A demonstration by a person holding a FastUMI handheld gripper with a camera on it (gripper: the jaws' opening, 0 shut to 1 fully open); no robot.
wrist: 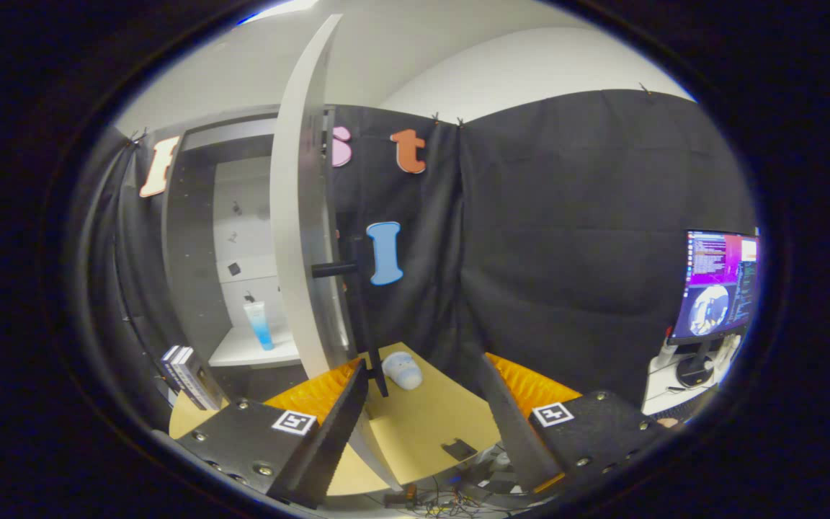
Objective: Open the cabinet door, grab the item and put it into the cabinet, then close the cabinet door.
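The cabinet (192, 238) stands beyond my left finger with its white door (300, 238) swung open edge-on toward me. A dark handle (334, 269) sticks out of the door's right face. Inside, on the white shelf (249, 352), a blue and white tube (259, 326) stands upright. My gripper (426, 404) is open, with nothing between its fingers. The door's lower edge runs just ahead of my left finger (328, 414). A pale blue soft item (402, 370) lies on the tan table (429, 425) beyond the fingers.
Some books (186, 375) lean at the cabinet's lower left. A small dark piece (458, 448) lies on the table's near edge, with cables below it. A monitor (721, 285) stands on a white stand far right. Black cloth walls close the back.
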